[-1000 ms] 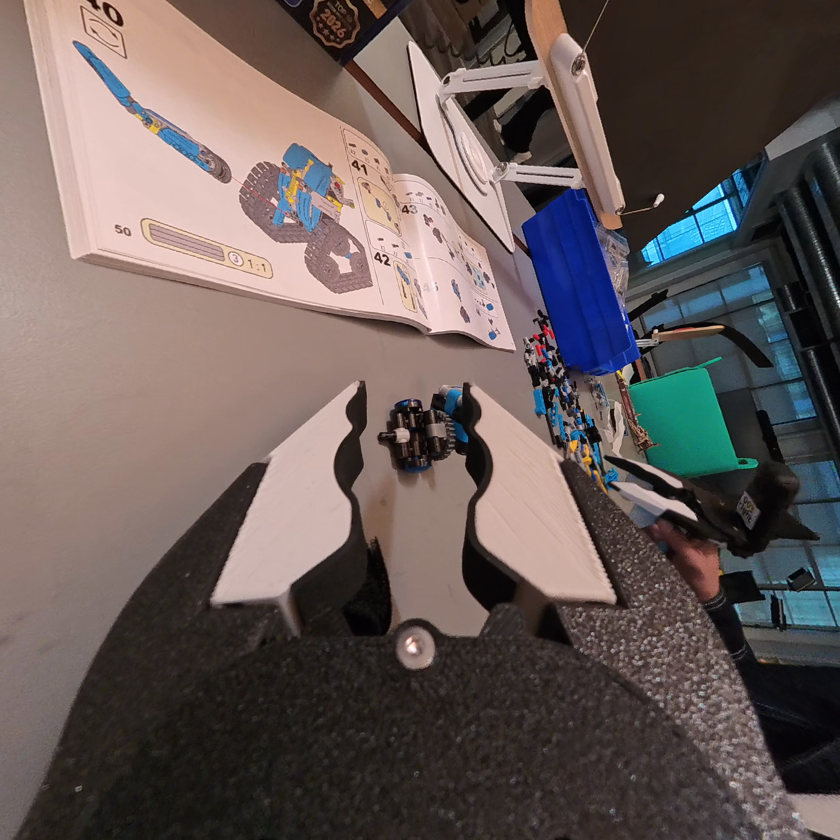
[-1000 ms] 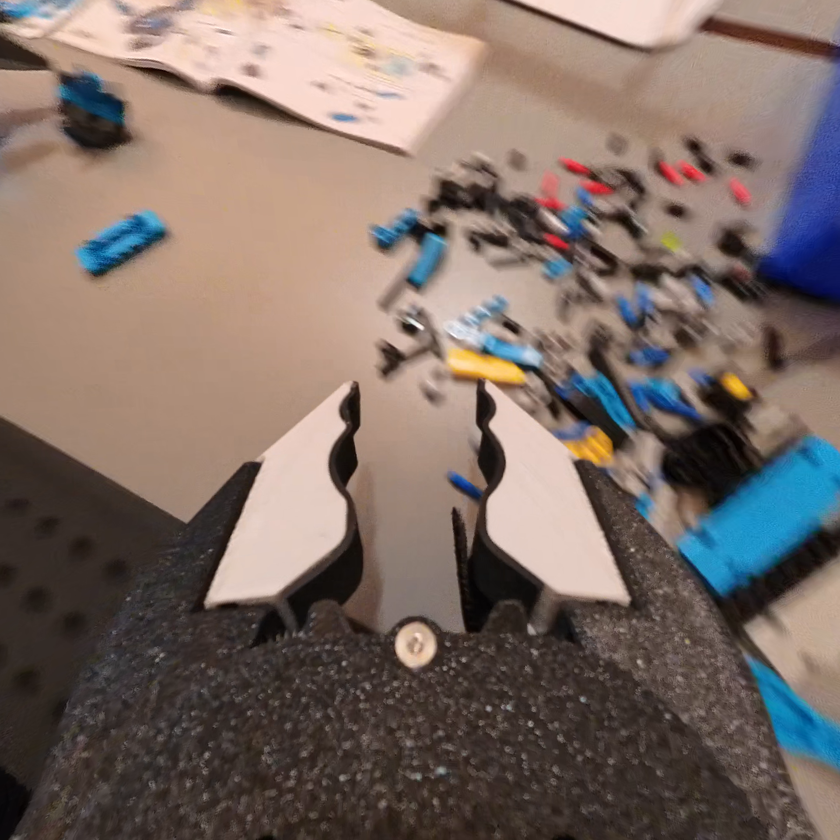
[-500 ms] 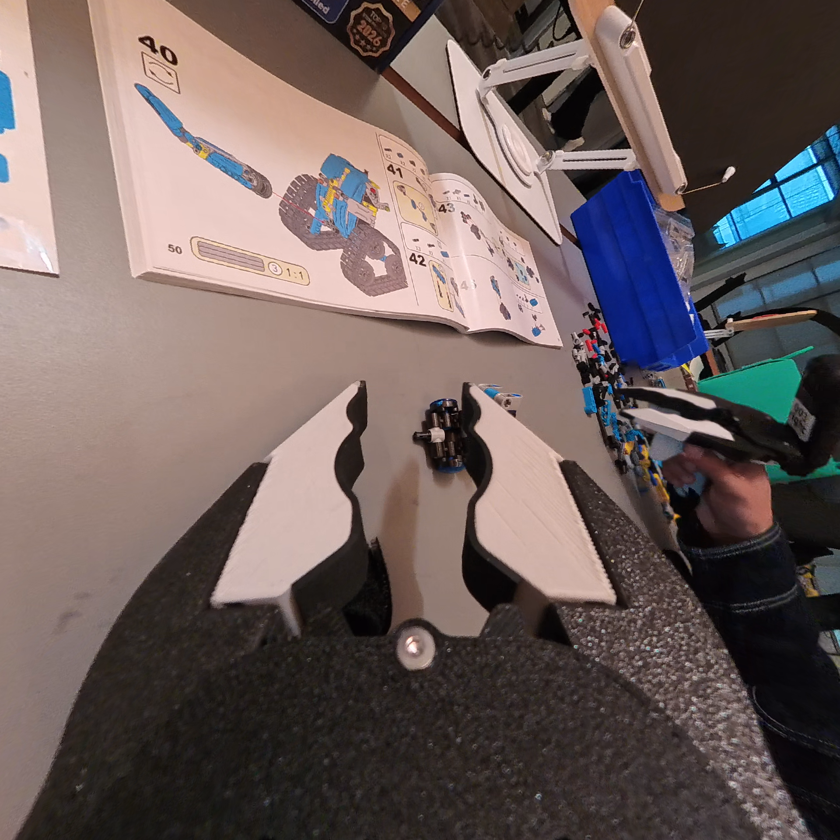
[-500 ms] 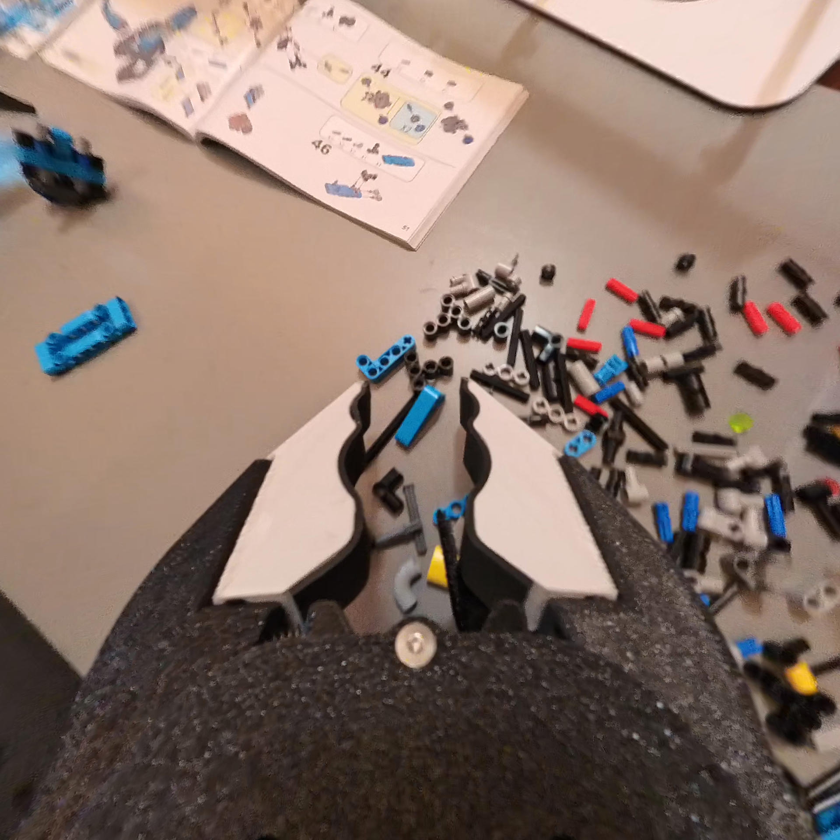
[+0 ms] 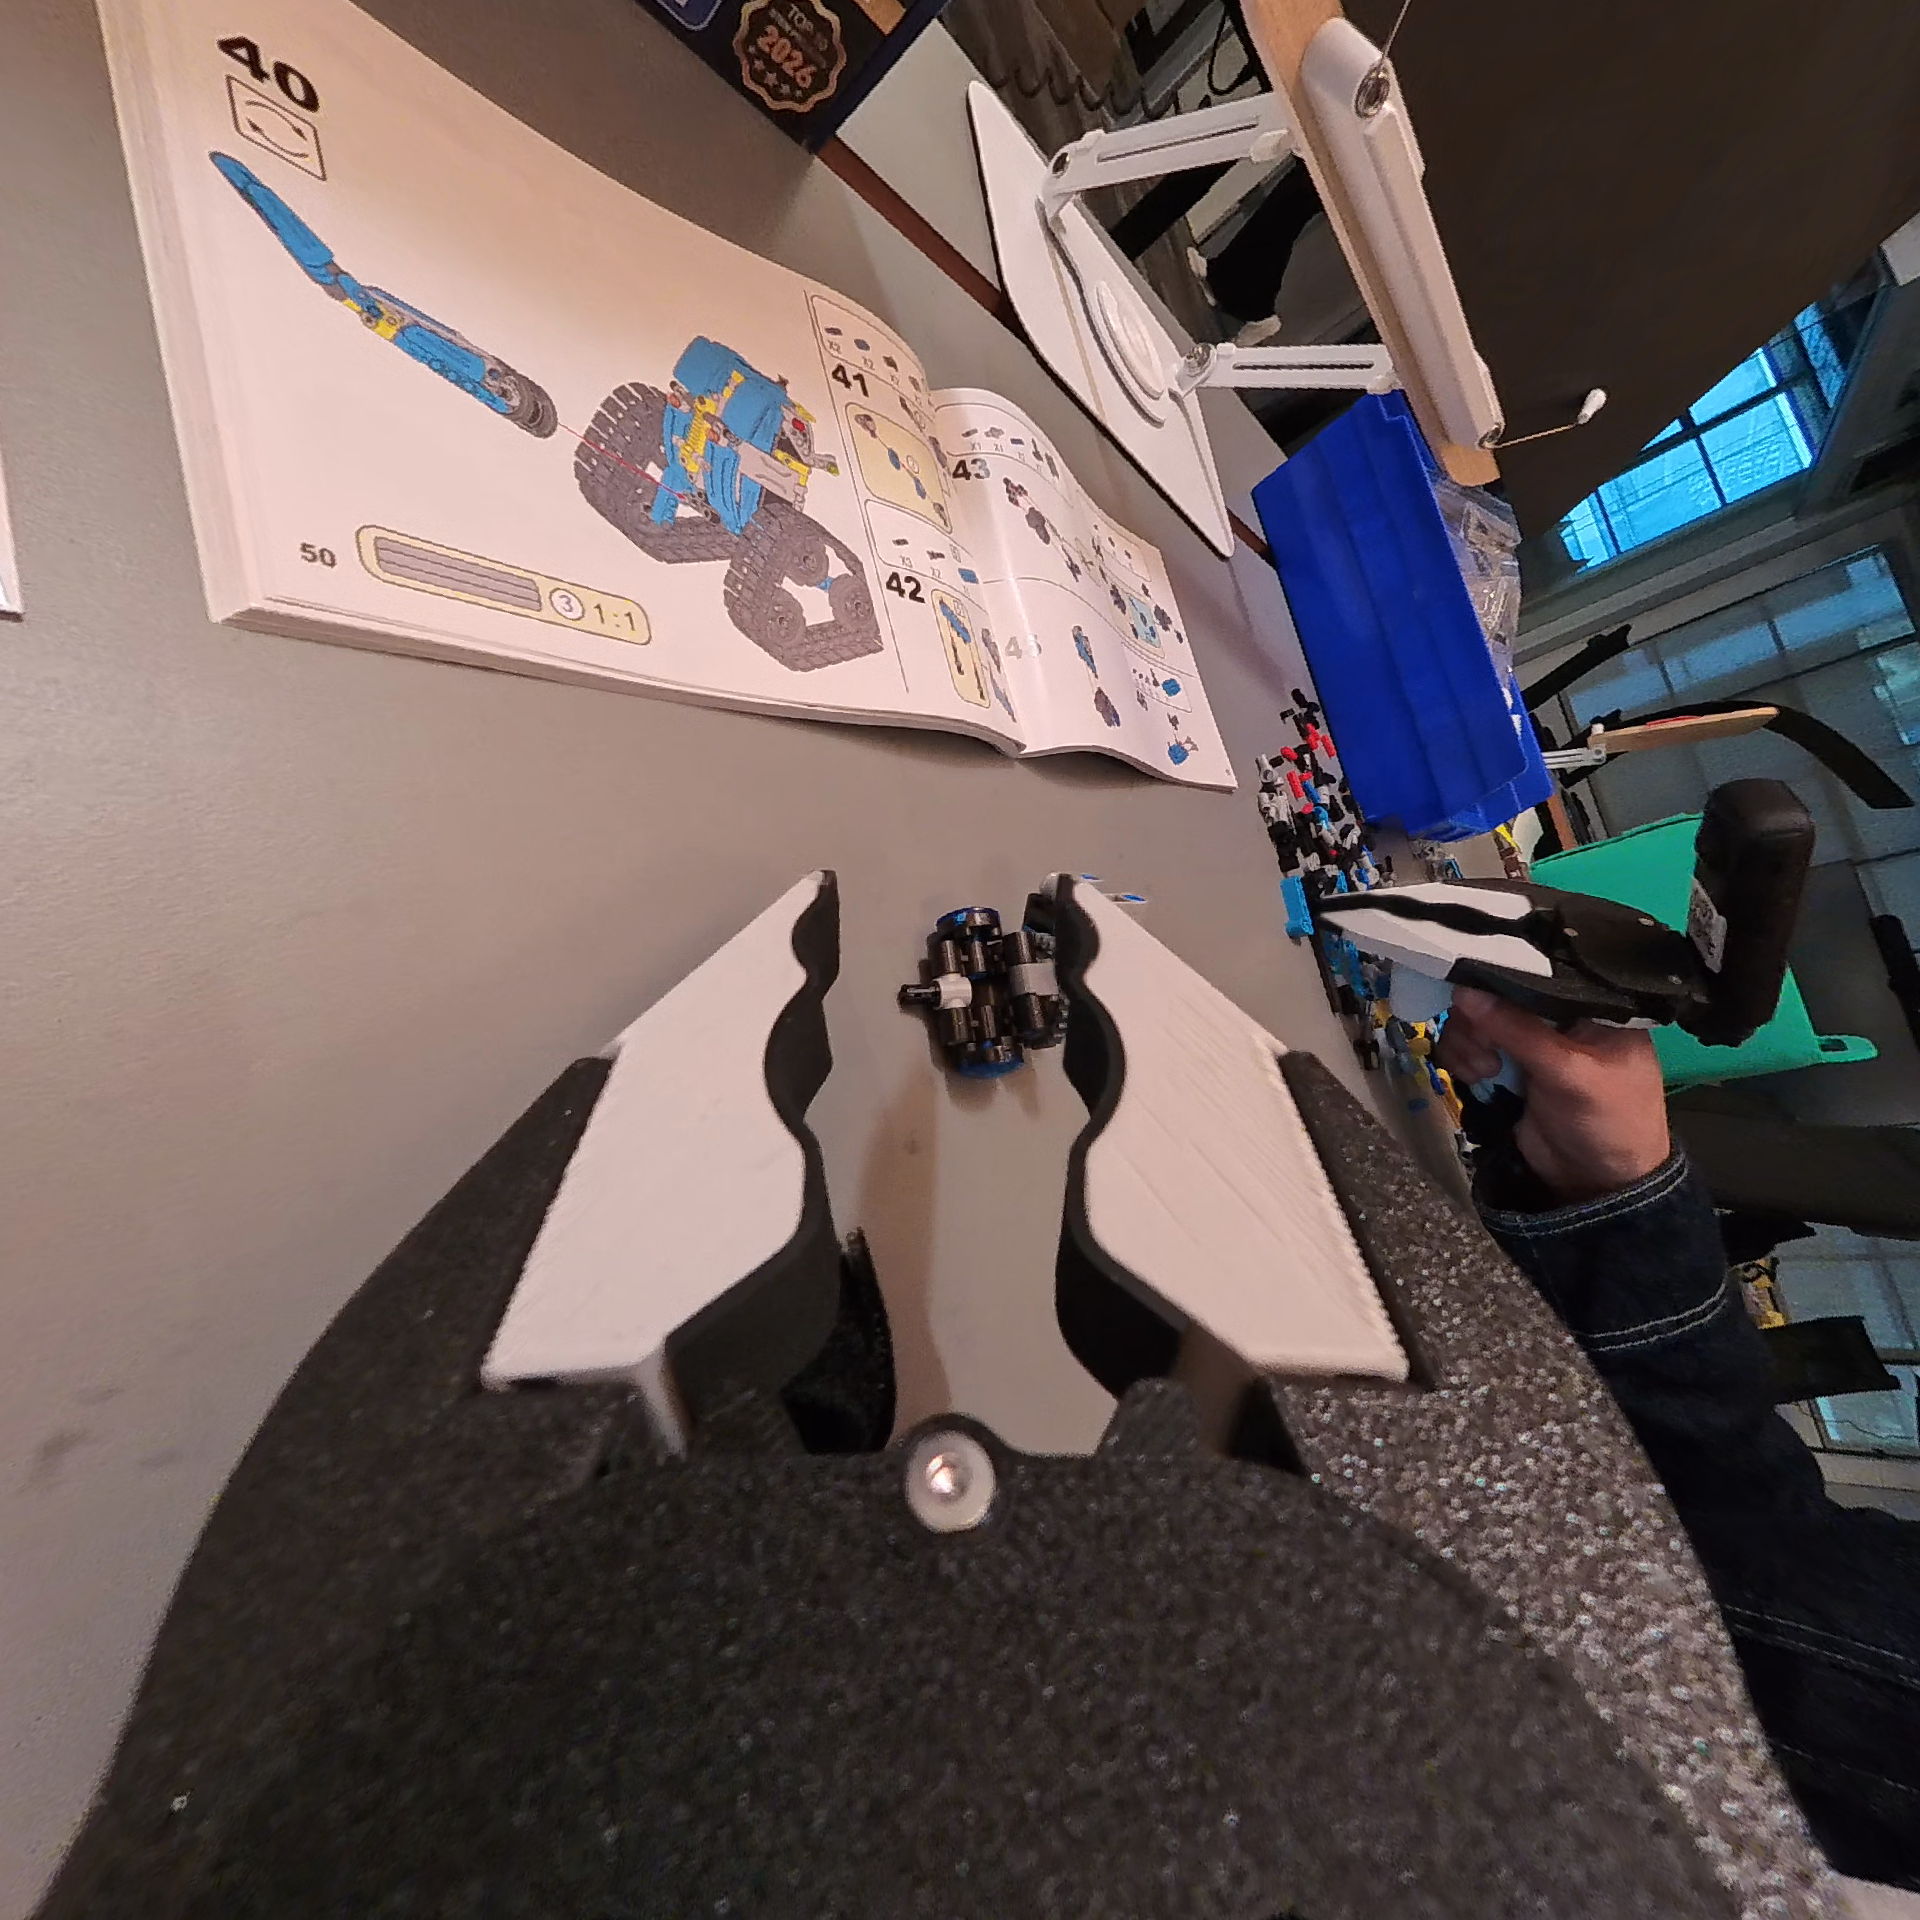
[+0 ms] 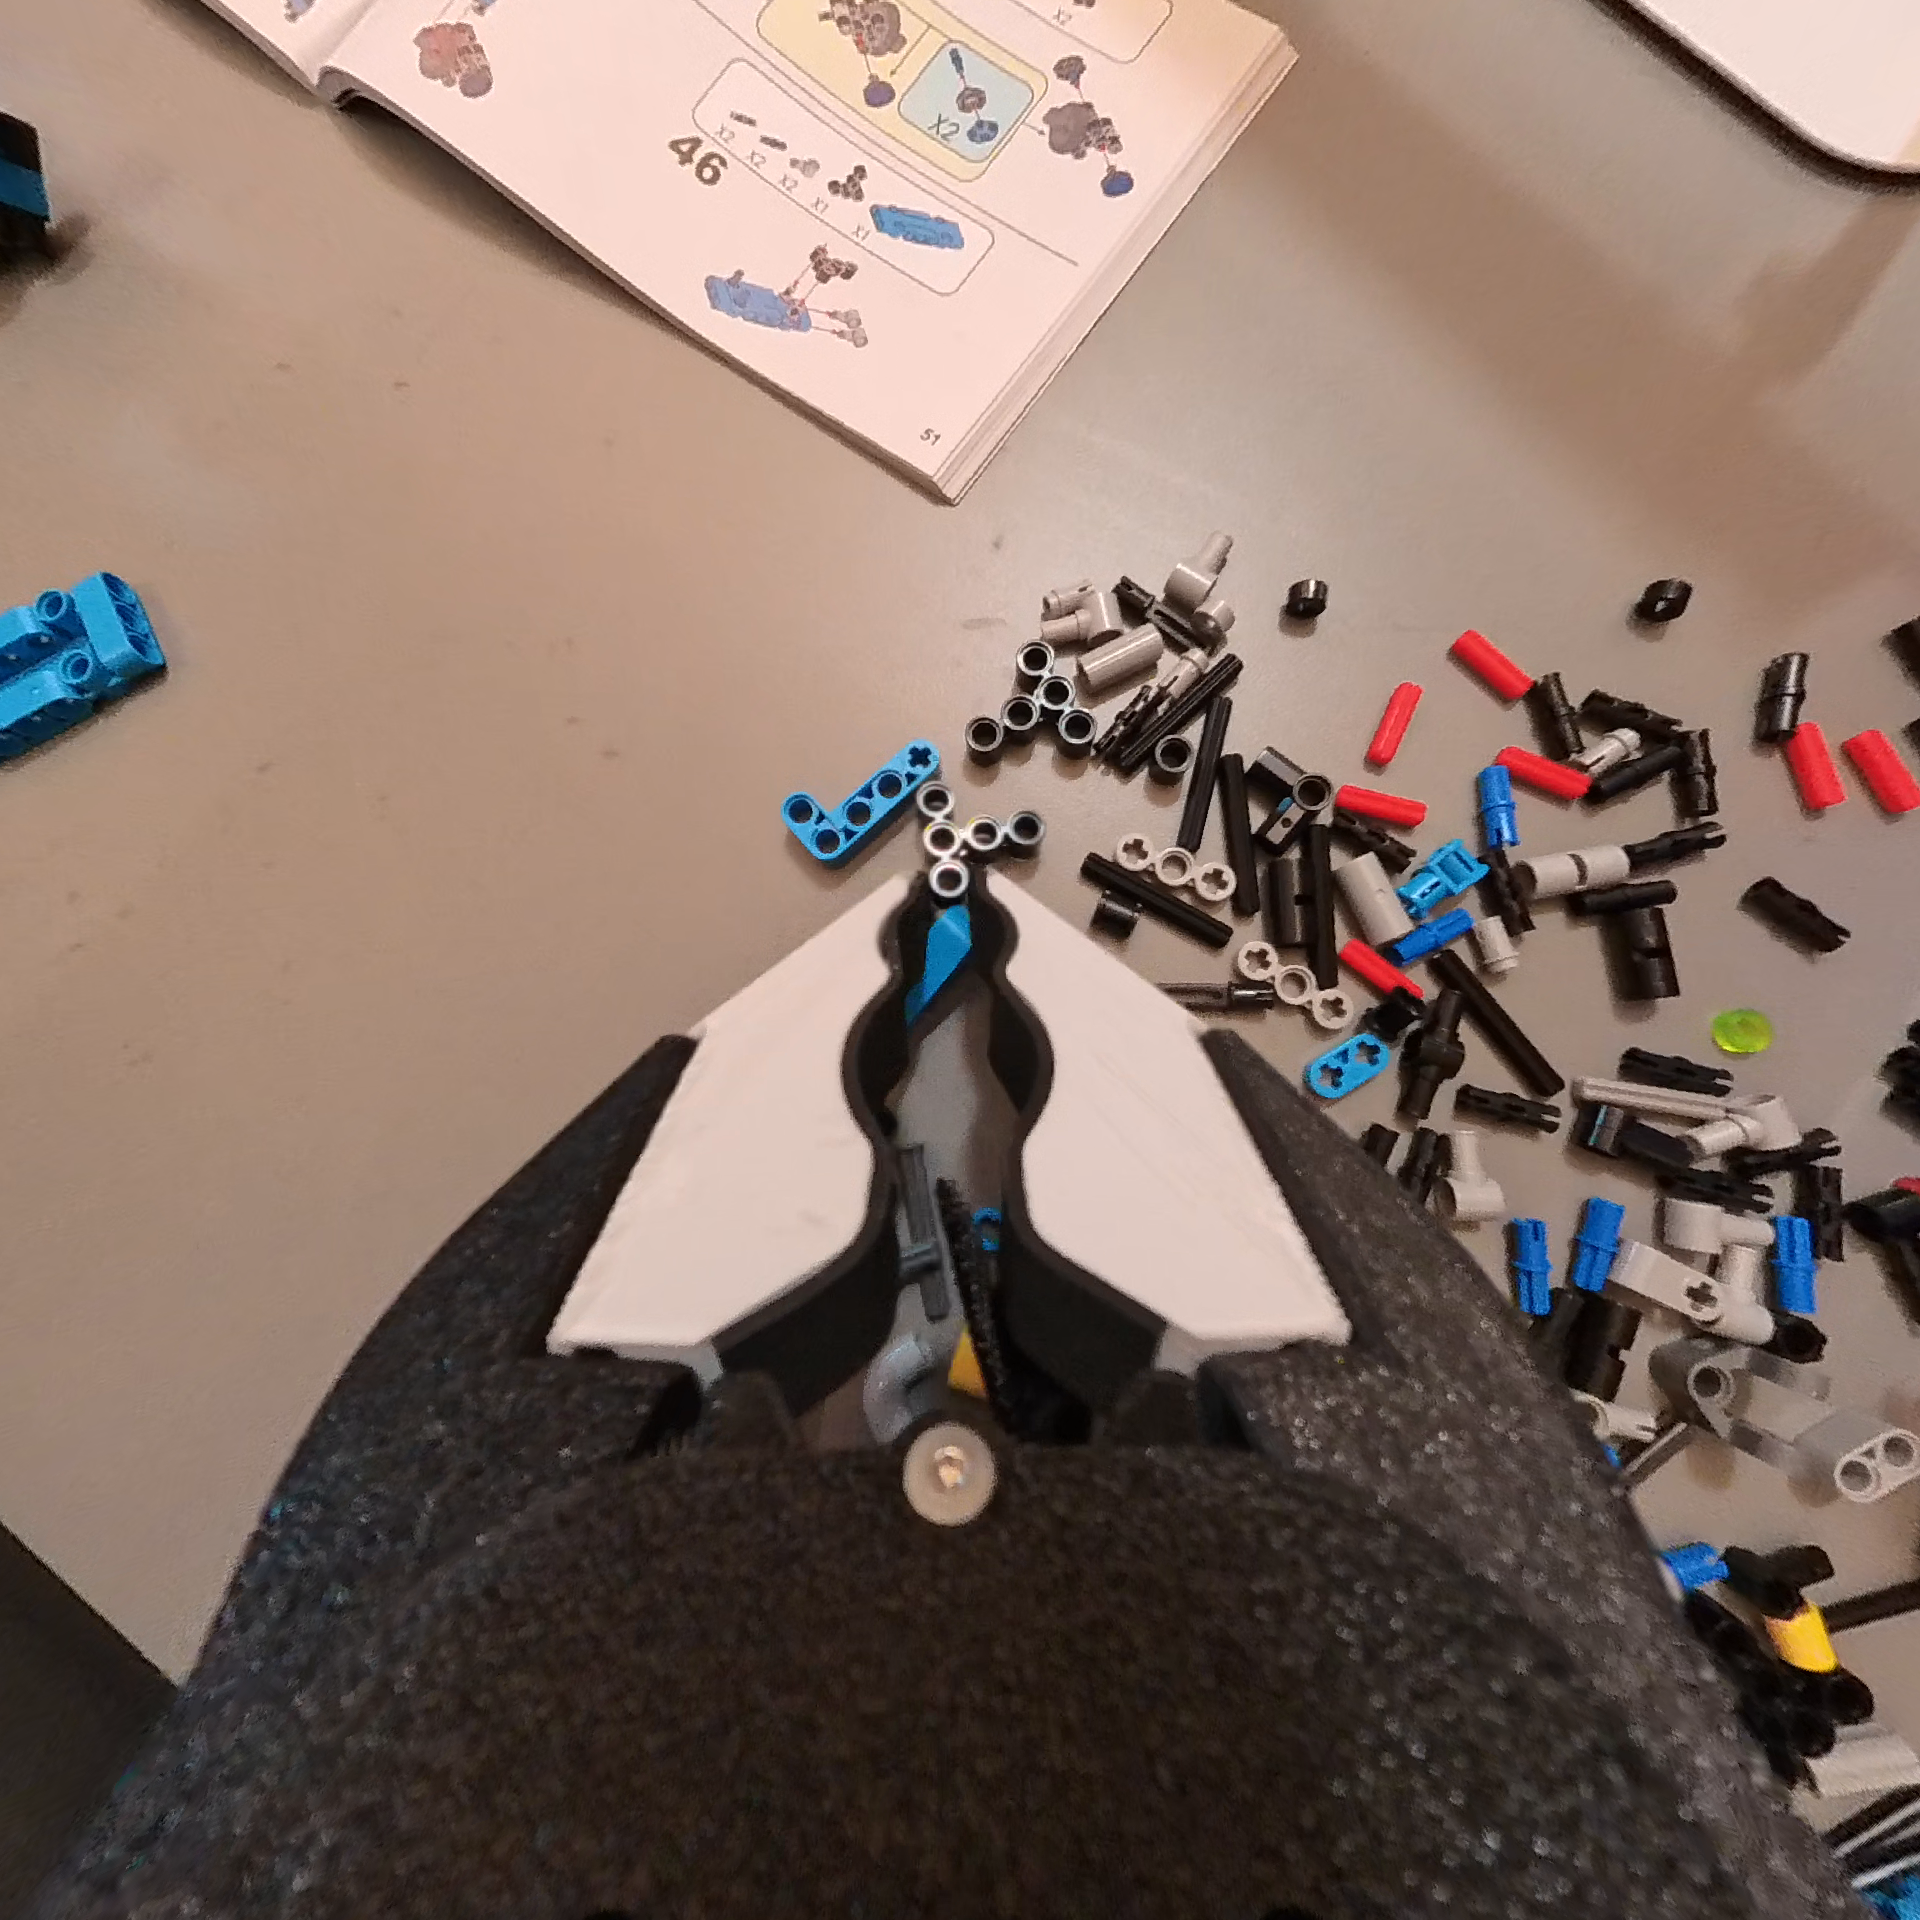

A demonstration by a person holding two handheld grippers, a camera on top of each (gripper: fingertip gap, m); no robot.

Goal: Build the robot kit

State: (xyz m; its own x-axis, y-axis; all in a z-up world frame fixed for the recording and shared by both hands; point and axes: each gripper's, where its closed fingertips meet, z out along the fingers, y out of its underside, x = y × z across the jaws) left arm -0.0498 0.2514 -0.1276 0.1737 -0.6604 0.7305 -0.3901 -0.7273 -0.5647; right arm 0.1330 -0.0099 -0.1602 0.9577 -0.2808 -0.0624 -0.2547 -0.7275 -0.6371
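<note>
My left gripper (image 5: 945, 914) is open and low over the grey table (image 5: 416, 935). A small black and blue brick assembly (image 5: 987, 997) lies on the table between its fingertips, close to the right finger. My right gripper (image 6: 951, 894) is shut on a small blue slanted piece (image 6: 940, 956) at the left edge of a pile of loose parts (image 6: 1455, 883). A blue L-shaped beam (image 6: 857, 800) and a dark grey ringed piece (image 6: 966, 831) lie just past its tips. In the left wrist view the right gripper (image 5: 1382, 925) is held by a hand over the pile.
An open instruction booklet (image 5: 623, 468) lies beyond the assembly; it also shows in the right wrist view (image 6: 831, 208). A blue block (image 6: 62, 665) lies apart at the left. A blue bin (image 5: 1392, 623), a white stand base (image 5: 1112, 312) and a green object (image 5: 1662, 894) stand at the far right. The tips of one gripper are about 35 cm away from the tips of the other.
My right gripper moved forward over the edge of the parts pile and closed on the blue slanted piece. My left gripper stayed open around the small assembly, shifting only slightly.
</note>
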